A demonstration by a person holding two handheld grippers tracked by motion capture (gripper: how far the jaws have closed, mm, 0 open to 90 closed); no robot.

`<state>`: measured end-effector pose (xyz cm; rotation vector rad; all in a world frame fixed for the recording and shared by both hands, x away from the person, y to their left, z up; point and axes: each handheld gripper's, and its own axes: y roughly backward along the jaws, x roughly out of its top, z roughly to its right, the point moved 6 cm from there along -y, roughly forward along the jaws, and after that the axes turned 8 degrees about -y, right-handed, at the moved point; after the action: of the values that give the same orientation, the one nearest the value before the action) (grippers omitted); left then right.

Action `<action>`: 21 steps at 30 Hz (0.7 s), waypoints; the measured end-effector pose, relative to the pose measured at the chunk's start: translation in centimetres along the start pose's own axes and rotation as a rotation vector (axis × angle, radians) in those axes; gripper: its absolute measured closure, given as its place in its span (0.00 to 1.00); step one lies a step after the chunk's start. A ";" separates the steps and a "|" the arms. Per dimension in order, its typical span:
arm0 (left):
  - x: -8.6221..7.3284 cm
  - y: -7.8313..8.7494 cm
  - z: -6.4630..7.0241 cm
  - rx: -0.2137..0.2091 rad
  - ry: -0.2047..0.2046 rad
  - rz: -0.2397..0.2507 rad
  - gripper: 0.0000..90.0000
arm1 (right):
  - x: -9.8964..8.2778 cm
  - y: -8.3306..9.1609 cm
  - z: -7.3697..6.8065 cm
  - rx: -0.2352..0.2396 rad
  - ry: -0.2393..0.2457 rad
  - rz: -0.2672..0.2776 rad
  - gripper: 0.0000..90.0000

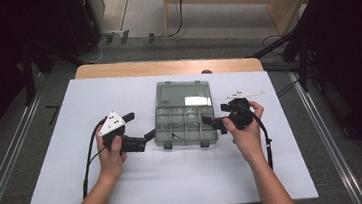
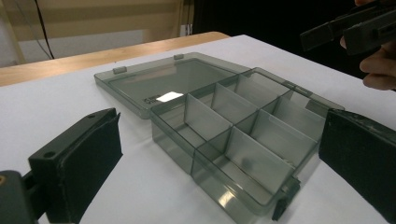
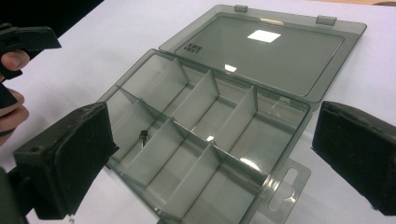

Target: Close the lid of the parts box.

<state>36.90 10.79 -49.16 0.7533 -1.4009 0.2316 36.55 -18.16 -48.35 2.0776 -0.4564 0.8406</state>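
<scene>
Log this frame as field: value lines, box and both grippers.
box: clear grey compartment box, mid-table
lid: open, lying flat behind the tray
contents: one small dark part in a front compartment; others look empty
left gripper: open, at the box's left edge
right gripper: open, at its right edge
surface: white sheet

Both my forearms come in from the near edge of the table. My left hand point(image 1: 111, 151) grips the left gripper point(image 1: 141, 128), jaws spread wide and pointing right, toward the middle. My right hand point(image 1: 244, 128) holds the right gripper point(image 1: 213, 118), jaws parted too, pointing left. The two face each other, well apart, cables trailing back along my wrists.
</scene>
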 end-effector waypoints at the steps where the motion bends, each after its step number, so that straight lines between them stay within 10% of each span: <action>1: 0.0 -0.4 -0.1 -0.002 0.002 -0.002 0.00 | 0.0 -0.1 0.1 0.001 -0.004 0.002 0.00; 21: 0.8 -6.6 -2.7 -0.033 0.085 -0.053 0.00 | 1.3 -2.5 3.5 0.022 -0.134 0.009 0.00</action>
<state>42.93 7.23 -50.63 0.7445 -1.3001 0.1960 40.31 -19.53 -50.38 2.1627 -0.5307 0.7169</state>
